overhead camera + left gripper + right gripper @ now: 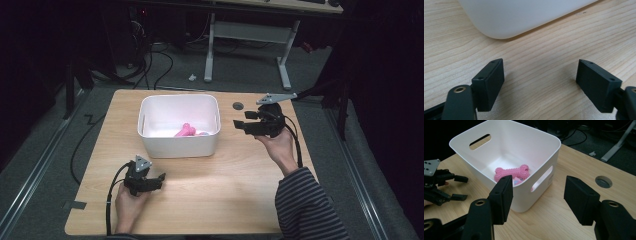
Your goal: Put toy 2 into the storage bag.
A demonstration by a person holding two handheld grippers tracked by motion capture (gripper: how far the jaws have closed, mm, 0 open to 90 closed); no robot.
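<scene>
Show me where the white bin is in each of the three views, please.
High view: white bin, middle of the wooden table, nearer its far edge.
Left gripper view: its rounded corner along the top.
Right gripper view: upper left, pink bone toy inside.
Shared landmark: the wooden table.

Place: was a lab or office workroom.
Floor: grey carpet strewn with cables.
Furniture: wooden table; white-legged desk behind, in the dark.
</scene>
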